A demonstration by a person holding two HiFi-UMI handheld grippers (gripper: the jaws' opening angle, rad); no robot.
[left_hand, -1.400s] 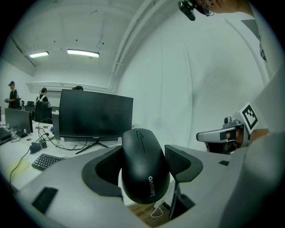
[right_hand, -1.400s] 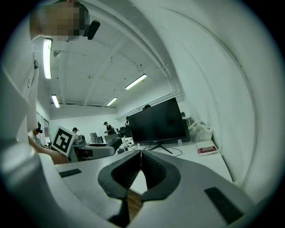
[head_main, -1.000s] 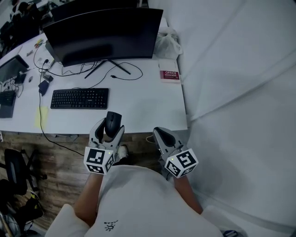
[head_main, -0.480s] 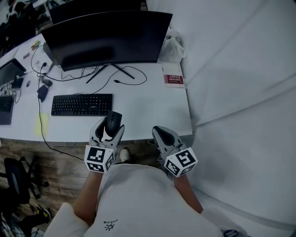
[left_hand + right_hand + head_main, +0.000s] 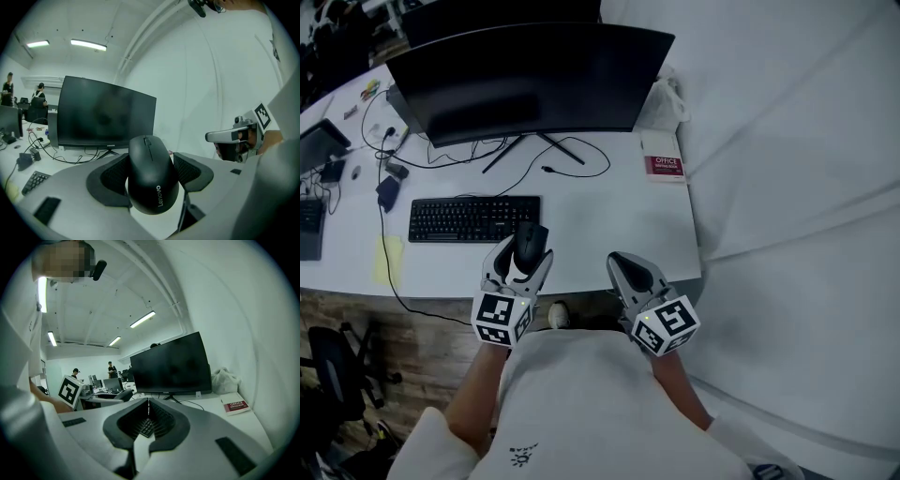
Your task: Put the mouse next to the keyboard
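**Mouse in left fingers, at the near edge of the table**

**Grip state.** The left gripper (image 5: 523, 261) has its fingers closed on the flanks of the black mouse (image 5: 530, 242), one pad on each side. The right gripper (image 5: 630, 272) holds nothing. Its fingers meet at the tips, and the view along them shows only an empty gap behind the tips.

**Position of the mouse.** The mouse sits between the left fingers, over the near edge of the white table (image 5: 609, 225). It is not set down. Its long axis points away from the person, toward the far edge.

**Governing relation.** The keyboard (image 5: 474, 217) lies ahead and to the left of the left fingers. Its long axis runs parallel to the near edge, crosswise to the mouse. Its right end is just ahead of the mouse. Bare table beside that right end lies straight ahead of the fingers, so a short forward reach should suffice. The left gripper is the nearer one; the right is well apart from the keyboard.

**Count.** One mouse, one keyboard on this table, one monitor (image 5: 525, 80), one red book (image 5: 665, 167), two grippers.
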